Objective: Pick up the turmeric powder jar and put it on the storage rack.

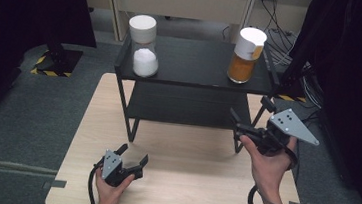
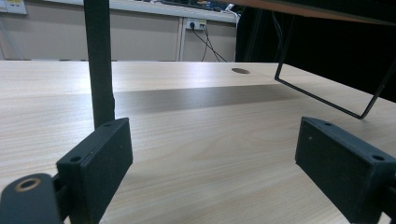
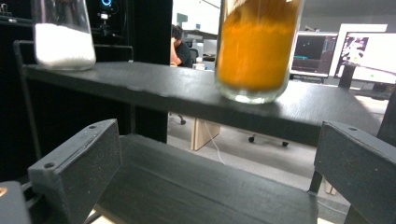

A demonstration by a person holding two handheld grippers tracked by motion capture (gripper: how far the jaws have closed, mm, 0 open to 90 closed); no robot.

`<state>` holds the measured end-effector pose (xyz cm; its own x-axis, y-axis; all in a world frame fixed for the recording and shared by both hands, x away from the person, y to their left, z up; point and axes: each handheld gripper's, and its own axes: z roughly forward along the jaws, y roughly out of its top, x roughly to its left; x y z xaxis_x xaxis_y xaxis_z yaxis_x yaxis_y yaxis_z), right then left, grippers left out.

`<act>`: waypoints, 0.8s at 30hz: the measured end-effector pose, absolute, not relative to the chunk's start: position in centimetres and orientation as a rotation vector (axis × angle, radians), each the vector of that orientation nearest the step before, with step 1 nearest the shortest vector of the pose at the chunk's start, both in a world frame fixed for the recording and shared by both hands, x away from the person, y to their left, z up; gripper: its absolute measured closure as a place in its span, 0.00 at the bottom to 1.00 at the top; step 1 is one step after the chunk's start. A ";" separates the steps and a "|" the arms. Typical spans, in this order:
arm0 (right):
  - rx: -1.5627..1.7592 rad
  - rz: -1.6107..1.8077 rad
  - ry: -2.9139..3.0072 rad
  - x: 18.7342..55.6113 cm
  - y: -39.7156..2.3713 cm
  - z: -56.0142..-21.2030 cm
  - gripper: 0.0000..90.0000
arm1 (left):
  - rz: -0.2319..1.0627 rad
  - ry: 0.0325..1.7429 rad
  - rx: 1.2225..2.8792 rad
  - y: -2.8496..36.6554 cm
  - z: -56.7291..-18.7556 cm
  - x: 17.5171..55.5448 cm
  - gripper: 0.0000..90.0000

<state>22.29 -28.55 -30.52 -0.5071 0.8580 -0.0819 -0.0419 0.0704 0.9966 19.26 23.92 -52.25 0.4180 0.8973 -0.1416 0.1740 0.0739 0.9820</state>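
Note:
A black two-tier shelf [image 1: 197, 63] stands at the far side of the wooden table [image 1: 181, 182]. On its top tier a glass jar of white powder [image 1: 145, 48] stands at the left and a jar of orange powder [image 1: 245, 55] at the right, both with white lids. My left gripper [image 1: 132, 155] rests low on the table near the front left, open and empty, facing the shelf's leg [image 2: 99, 60]. My right gripper [image 1: 250, 116] is raised at the shelf's right front corner, open and empty, just below the orange jar [image 3: 256, 46]. The white jar [image 3: 61, 35] appears farther left.
The shelf's lower tier [image 3: 196, 186] lies right ahead of the right gripper. A thin wire leg frame [image 2: 327, 100] stands on the table to the right. Dark curtains flank both sides, cables [image 1: 281, 31] trail at the back right. A person sits at monitors [image 3: 317, 53] far off.

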 end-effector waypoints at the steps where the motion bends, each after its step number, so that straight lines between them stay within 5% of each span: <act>1: 0.836 1.536 1.614 22.2 -28.6 -30.8 0.01 | 0.722 1.031 1.413 23.9 -52.3 19.3 0.12; 24: 0.856 1.512 1.658 21.1 -29.5 -36.2 0.01 | 0.726 1.032 1.414 23.9 -52.3 19.2 0.12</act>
<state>21.14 -29.49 -36.19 -0.5179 0.8521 -0.0753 0.0032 0.0900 0.9959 19.23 23.85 -52.26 0.4155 0.8988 -0.1393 0.1724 0.0725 0.9824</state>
